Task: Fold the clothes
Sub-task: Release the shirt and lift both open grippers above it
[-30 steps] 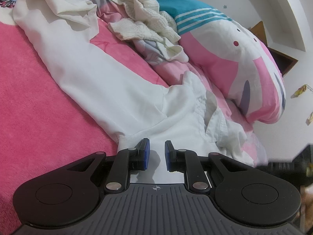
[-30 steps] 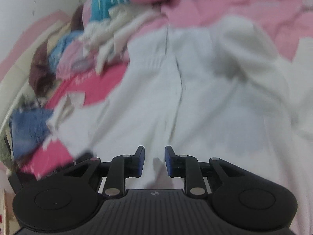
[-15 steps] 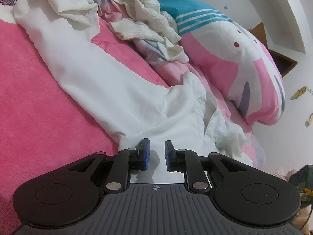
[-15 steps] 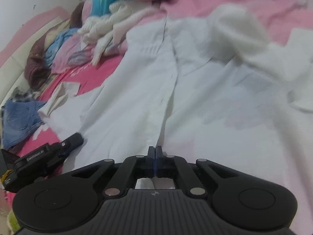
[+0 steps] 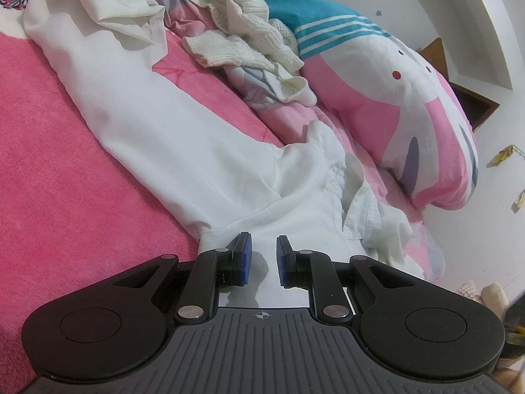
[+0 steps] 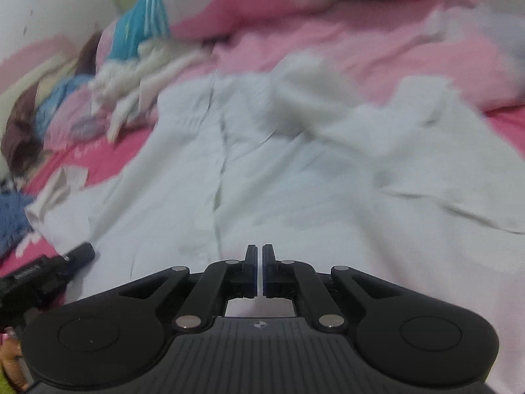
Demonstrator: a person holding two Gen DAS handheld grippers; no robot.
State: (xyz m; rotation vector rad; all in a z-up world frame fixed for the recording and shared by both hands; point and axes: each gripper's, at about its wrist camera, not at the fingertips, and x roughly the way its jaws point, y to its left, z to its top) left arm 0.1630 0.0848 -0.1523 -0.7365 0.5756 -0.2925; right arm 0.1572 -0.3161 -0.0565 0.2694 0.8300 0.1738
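Note:
A white shirt [image 5: 183, 151] lies spread on the pink blanket [image 5: 49, 180], one long sleeve running away to the upper left. My left gripper [image 5: 264, 259] hovers open just over the shirt's underarm seam, nothing between its blue pads. In the right wrist view the shirt's front [image 6: 295, 197] fills the middle, its button placket running toward my right gripper [image 6: 259, 271]. That gripper's jaws stand almost together with a thin sliver of white cloth between them at the shirt's near edge. This view is blurred.
A cream knit sweater [image 5: 242, 42] lies crumpled beyond the sleeve. A big pink, white and teal pillow [image 5: 393, 98] borders the far side. The left gripper's body [image 6: 42, 275] shows at the lower left of the right wrist view, near a blue garment [image 6: 10, 220].
My right gripper went from open to shut on the shirt's near edge, then moved with it, blurring the view. My left gripper stayed open and nearly still.

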